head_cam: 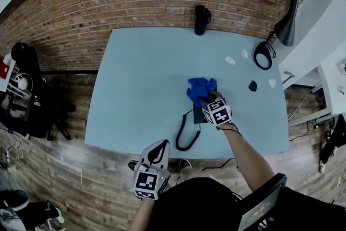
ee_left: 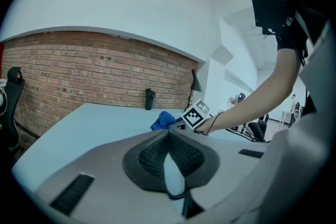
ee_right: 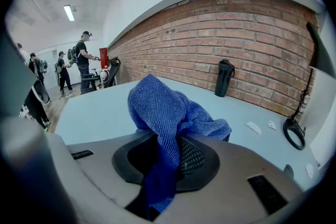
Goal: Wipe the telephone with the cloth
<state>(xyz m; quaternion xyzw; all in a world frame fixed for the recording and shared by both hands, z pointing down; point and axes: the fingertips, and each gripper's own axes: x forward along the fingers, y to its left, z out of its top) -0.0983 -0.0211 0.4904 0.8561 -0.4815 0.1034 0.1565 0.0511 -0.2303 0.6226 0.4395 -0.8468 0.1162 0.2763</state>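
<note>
Head view: one pale blue table (head_cam: 124,89). One telephone (head_cam: 197,115) lies near its front-right part, a dark body mostly covered. Its long axis seems to run from near to far, but too little shows to be sure. One black coiled cord (head_cam: 185,137) loops from it toward the near edge. The right gripper (head_cam: 207,100) sits right over the telephone, jaws pointing away from the person, and one blue cloth (head_cam: 201,89) is bunched at its tips, spilling just past the telephone's far end. The left gripper (head_cam: 158,150) hangs at the near table edge, well apart from the telephone, so the right one is clearly nearer. Judgement: the telephone lies directly beneath and slightly behind the cloth, so the next wipe calls for a pull back toward the person along the body. Also on the table: one black bottle (head_cam: 201,19) at the far edge, three small white bits (head_cam: 230,60), one small black piece (head_cam: 252,85) and one black cable loop (head_cam: 263,55). One black lamp (head_cam: 286,27) stands off the right corner. Left gripper view: jaws closed tip to tip with nothing between them. The cord shows through the gap below the tips, and the cloth and the right gripper's marker cube lie straight ahead. Right gripper view: jaws clenched on the cloth, which rises in a fold above them and hangs down through them. A dark corner behind the cloth may be the telephone; I cannot confirm it.
</note>
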